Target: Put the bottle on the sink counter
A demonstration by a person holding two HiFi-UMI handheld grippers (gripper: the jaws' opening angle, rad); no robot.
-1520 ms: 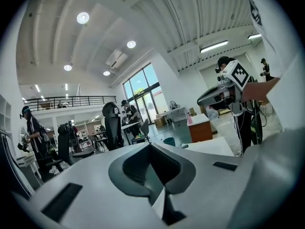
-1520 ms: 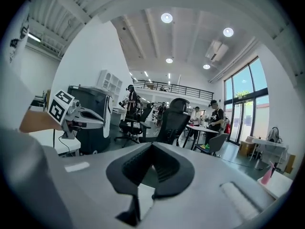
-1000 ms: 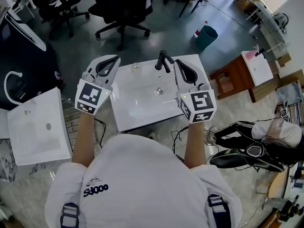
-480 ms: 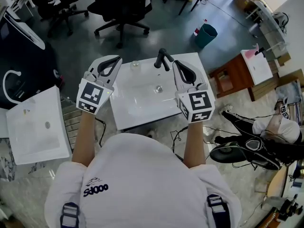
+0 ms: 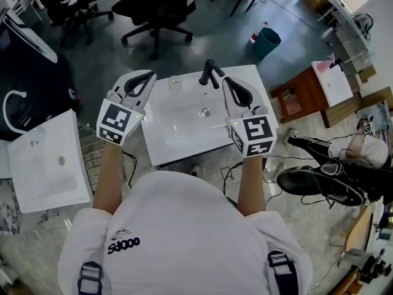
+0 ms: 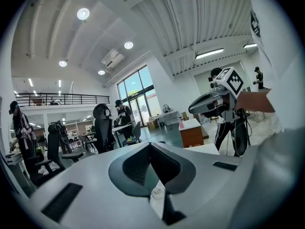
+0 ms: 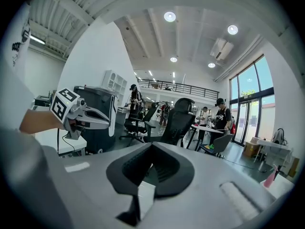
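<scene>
Only a bystander's legs [image 5: 319, 180] have shifted. We keep the left hand-held gripper [image 5: 150, 75] and the right hand-held gripper [image 5: 226, 80] closed and empty over the white sink bench [image 5: 161, 145]. The small clear bottle [image 5: 175, 82] stands upright on its back rim, just right of the left hand-held gripper, the nearer one.

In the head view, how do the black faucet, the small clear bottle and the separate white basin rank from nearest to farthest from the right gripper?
1. The black faucet, just left of the right gripper.
2. The small clear bottle, further left, close to the left gripper.
3. The separate white basin, far left, beyond the left gripper.
</scene>
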